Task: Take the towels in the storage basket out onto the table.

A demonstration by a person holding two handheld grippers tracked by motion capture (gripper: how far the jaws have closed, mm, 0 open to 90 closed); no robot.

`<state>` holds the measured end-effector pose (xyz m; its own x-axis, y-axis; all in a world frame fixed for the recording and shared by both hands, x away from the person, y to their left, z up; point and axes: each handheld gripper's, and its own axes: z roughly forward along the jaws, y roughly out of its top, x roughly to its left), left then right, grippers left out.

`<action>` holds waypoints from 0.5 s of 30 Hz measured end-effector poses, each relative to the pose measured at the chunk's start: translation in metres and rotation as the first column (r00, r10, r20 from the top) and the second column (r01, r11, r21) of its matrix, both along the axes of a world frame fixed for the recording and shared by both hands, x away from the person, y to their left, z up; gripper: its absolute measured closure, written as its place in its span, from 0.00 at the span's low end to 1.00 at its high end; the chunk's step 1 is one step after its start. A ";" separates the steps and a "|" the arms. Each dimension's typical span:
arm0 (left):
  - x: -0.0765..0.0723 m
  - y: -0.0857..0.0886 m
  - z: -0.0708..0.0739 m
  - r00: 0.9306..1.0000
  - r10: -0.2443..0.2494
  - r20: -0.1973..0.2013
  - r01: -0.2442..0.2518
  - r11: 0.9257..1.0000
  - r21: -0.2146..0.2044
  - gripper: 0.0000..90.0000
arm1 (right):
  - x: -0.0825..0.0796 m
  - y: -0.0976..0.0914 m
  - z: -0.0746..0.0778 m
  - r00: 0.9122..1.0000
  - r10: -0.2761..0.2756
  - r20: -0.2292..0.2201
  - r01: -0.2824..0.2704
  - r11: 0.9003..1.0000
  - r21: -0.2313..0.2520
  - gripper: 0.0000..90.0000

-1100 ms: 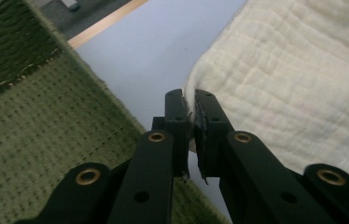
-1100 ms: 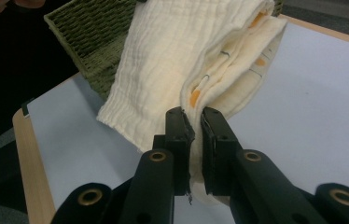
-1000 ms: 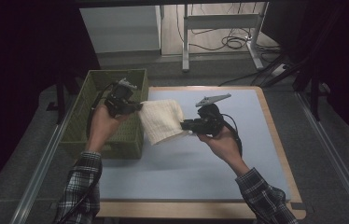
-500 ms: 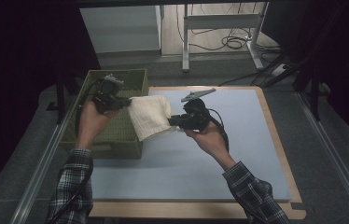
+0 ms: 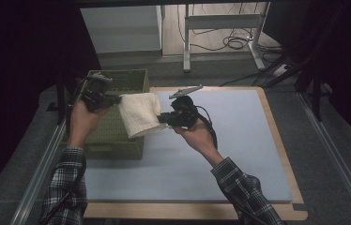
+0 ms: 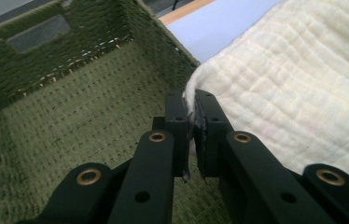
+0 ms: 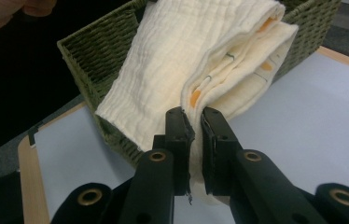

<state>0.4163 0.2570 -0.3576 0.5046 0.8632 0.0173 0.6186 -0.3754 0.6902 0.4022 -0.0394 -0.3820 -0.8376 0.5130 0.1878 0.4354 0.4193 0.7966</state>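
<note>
A folded cream cloth hangs in the air between my two grippers, over the right rim of a green woven basket. My left gripper is shut on the cloth's left edge above the basket. In the left gripper view the cloth is pinched between the jaws, with the basket's inside below. My right gripper is shut on the cloth's right edge. In the right gripper view the folded cloth drapes from the closed jaws across the basket's rim.
The basket stands at the left end of a pale blue mat on a wooden-edged table. Beyond the table are a grey cabinet, a metal stand and floor cables. Metal rails run along both sides.
Both grippers have carried the cloth leftward, from over the basket's right edge and mat to farther above the basket. Both stayed shut on it.
</note>
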 end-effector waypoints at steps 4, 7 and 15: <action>-0.001 0.009 0.003 1.000 0.022 0.009 -0.022 1.000 0.000 0.95 | 0.001 0.009 0.003 1.000 0.002 0.001 -0.002 1.000 0.004 0.91; -0.001 0.016 0.005 0.999 0.038 0.011 -0.038 0.999 0.003 0.95 | 0.001 0.018 0.004 1.000 0.010 0.006 -0.010 1.000 0.005 0.91; -0.002 0.038 0.004 0.997 0.083 0.008 -0.083 0.996 0.019 0.95 | 0.001 0.047 0.003 1.000 0.030 0.009 -0.030 1.000 0.002 0.91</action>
<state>0.4138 0.2953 -0.3538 0.4311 0.9015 0.0374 0.6434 -0.3362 0.6877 0.4032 0.0073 -0.3789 -0.8543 0.4872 0.1811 0.4152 0.4301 0.8017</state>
